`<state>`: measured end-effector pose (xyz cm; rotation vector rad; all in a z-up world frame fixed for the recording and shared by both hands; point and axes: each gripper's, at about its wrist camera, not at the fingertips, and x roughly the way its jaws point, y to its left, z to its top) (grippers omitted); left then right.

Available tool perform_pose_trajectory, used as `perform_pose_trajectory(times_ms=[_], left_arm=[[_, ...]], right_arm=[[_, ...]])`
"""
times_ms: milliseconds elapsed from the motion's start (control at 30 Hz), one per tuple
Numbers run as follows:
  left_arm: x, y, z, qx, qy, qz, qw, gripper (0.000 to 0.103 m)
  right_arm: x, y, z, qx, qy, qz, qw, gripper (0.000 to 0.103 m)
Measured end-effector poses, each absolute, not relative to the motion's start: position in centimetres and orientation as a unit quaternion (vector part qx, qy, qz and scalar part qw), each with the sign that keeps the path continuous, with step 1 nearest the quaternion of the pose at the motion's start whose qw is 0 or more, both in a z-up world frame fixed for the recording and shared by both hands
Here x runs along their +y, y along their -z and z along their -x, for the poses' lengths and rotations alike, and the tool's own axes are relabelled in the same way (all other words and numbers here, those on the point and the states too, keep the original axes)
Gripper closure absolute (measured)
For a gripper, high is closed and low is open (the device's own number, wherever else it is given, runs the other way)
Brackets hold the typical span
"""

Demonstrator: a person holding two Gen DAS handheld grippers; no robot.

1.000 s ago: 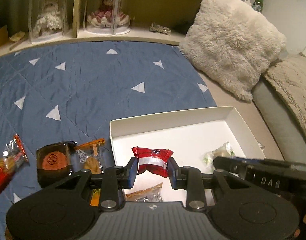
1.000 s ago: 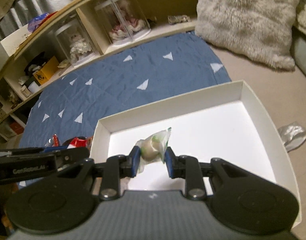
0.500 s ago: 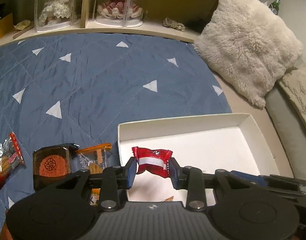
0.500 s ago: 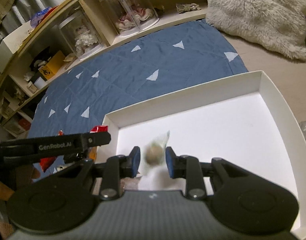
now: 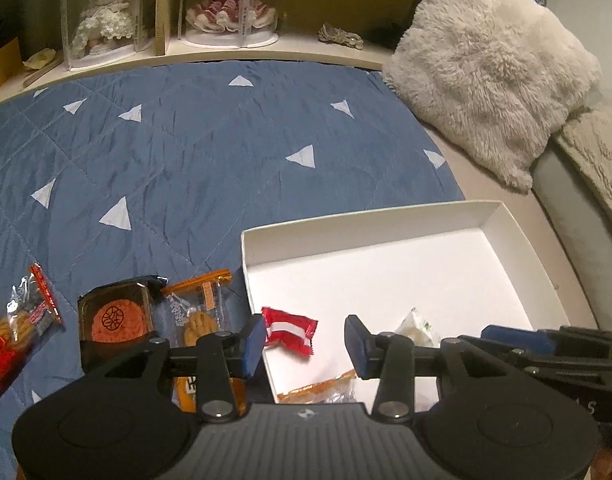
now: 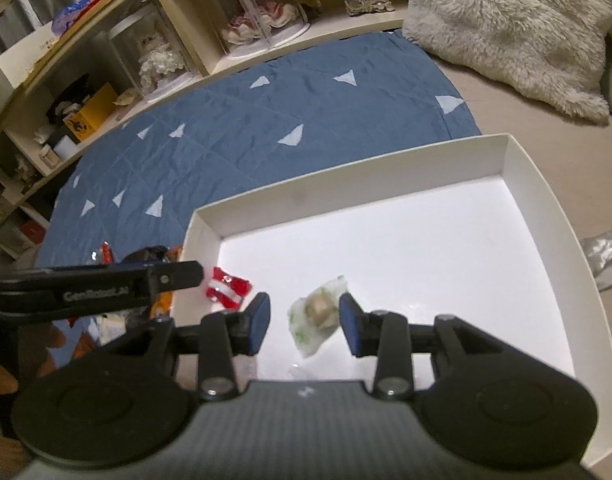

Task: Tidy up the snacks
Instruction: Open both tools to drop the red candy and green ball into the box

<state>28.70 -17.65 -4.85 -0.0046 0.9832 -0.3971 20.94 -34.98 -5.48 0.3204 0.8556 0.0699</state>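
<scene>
- Snacks lie partly inside a white box point(image 5: 390, 224) and partly on the blue quilt point(image 5: 186, 152) that the box rests on.
- Left tongs point(image 5: 304, 340): the jaws have just been opening and now stand apart. A red-and-white packet point(image 5: 290, 330) sits between them, close to the left pad, with a clear gap to the right pad, so nothing is gripped.
- That red-and-white packet is over the near left corner of the box, just inside its left wall.
- Right tongs point(image 6: 304, 320): the jaws have also just been opening and stand apart. A green-and-white wrapped sweet point(image 6: 318, 316) lies between them on the box floor, with space on both sides, so it is loose.
- In the left wrist view the wrapped sweet shows as a pale packet to the right of the red one, both near the front of the box.
- An orange-edged clear packet point(image 5: 322, 388) lies at the near edge of the box, partly hidden by the left tongs' body.
- On the quilt just left of the box sit an orange biscuit packet point(image 5: 198, 312), a dark tray with a round mooncake point(image 5: 116, 316), and further left a clear packet with red trim point(image 5: 30, 312).
- A fluffy cream cushion point(image 5: 490, 68) lies beyond the box to the right.
- Two dolls in clear cases point(image 5: 102, 24) stand on the shelf behind the quilt.
</scene>
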Motion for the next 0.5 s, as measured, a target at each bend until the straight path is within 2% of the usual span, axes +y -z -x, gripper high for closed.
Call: perform_pose_trajectory(times_ms=[300, 367, 500], left_arm=[[-17.1, 4.8, -27.6, 0.48, 0.187, -0.013, 0.857, 0.056], [-16.8, 4.8, -27.3, 0.481, 0.186, -0.013, 0.857, 0.052], [-16.1, 4.5, -26.5, 0.48, 0.183, -0.018, 0.858, 0.05]], right_arm=[[-34.9, 5.4, -20.0, 0.422, -0.013, -0.134, 0.897, 0.04], [-34.6, 5.3, -19.7, 0.421, -0.01, -0.125, 0.898, 0.034], [-34.1, 5.0, -19.0, 0.418, -0.003, -0.117, 0.901, 0.029]])
